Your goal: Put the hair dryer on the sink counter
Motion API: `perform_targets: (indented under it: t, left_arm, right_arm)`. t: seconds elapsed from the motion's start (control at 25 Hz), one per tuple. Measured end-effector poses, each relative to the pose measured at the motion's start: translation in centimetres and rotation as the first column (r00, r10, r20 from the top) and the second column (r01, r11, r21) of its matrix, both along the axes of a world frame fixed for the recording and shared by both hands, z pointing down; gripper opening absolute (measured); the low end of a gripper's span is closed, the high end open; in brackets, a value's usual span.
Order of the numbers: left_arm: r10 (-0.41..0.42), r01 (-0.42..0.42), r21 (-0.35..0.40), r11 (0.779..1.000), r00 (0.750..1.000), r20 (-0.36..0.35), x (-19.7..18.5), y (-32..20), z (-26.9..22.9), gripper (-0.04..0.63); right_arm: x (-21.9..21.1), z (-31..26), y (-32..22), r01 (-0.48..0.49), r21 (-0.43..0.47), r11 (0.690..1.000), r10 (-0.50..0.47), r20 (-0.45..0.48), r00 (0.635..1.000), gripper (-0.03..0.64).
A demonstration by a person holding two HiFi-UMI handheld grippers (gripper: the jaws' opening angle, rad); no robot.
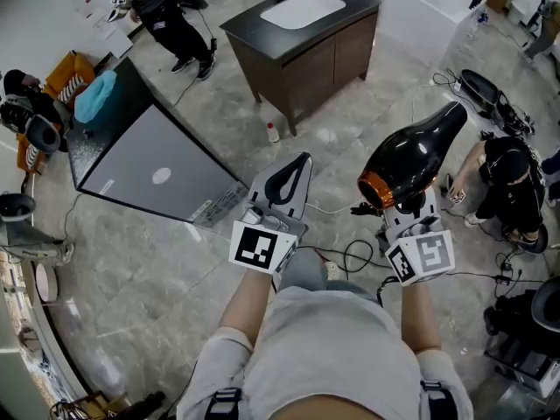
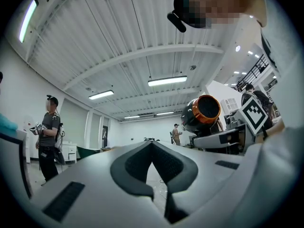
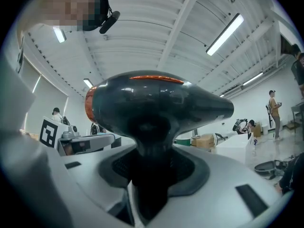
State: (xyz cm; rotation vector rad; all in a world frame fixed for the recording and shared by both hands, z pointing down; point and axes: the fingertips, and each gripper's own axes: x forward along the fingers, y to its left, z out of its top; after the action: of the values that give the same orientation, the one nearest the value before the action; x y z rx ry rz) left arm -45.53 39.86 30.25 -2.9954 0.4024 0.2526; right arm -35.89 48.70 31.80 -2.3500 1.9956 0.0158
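Observation:
A glossy black hair dryer [image 1: 411, 160] with an orange ring at its rear stands up out of my right gripper [image 1: 409, 208], which is shut on its handle. In the right gripper view the hair dryer [image 3: 156, 108] fills the middle, its handle pinched between the pads of the right gripper [image 3: 151, 175]. My left gripper [image 1: 287, 182] is held beside it, shut and holding nothing; in its own view the left gripper [image 2: 153, 148] has its pads meeting, with the hair dryer [image 2: 203, 113] off to the right. The sink counter [image 1: 262, 33], a dark cabinet with a white basin [image 1: 302, 9], stands across the floor ahead.
A dark slanted cabinet [image 1: 149, 169] lies left of the path. A small bottle [image 1: 272, 131] stands on the floor before the counter. A white box [image 1: 429, 11] stands right of it. Cables [image 1: 350, 254] trail underfoot. One person [image 1: 166, 11] stands far left, another [image 1: 507, 191] crouches right.

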Motion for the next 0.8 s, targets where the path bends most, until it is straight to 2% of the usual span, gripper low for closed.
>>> perform_targets:
  t: [0.2,0.48,0.8]
  left_arm:
    - [-0.002,0.002,0.005,1.0,1.0,-0.012,1.9,-0.9,-0.9,0.012]
    - [0.016,-0.016,0.01,1.0,1.0,0.012,4.5,-3.6,-0.2,0.012]
    - [0.073,-0.073,-0.012,0.997,0.997,-0.007,9.3,-10.7,0.5,0.012]
  right_arm:
    - [2.1,0.0,-1.2,-0.002,-0.003,1.0,0.002,0.013,1.0,0.179]
    - [4.0,0.7,-4.1,-0.002,-0.012,1.0,0.003,0.034,0.999,0.179]
    - [8.0,0.8,-10.8,-0.05,-0.019,0.999,0.05,0.017,0.999,0.179]
